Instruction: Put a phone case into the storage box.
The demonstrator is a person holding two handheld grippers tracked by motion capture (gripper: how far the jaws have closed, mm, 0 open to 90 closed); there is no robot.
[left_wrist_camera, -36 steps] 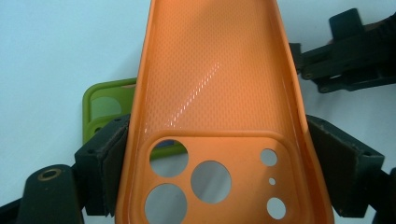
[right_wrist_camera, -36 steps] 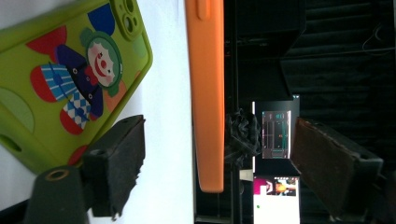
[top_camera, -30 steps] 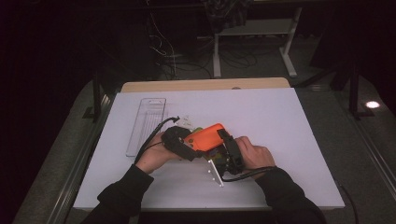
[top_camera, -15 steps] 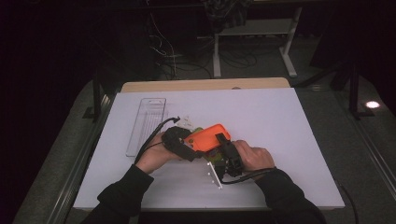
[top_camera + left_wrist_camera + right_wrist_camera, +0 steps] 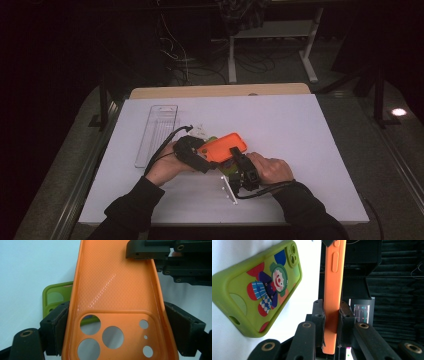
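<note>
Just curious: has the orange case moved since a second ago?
No; the orange case keeps its place, right of the clear tray.

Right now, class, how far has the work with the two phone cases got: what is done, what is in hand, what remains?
Done: the orange case is lifted off the table, while the green case lies on it. In hand: the left gripper clamps the orange case across its camera end, and the right gripper, whose jaws have just been closing, pinches one edge. Left: probably setting it down somewhere; the clear tray sits nearby.
</note>
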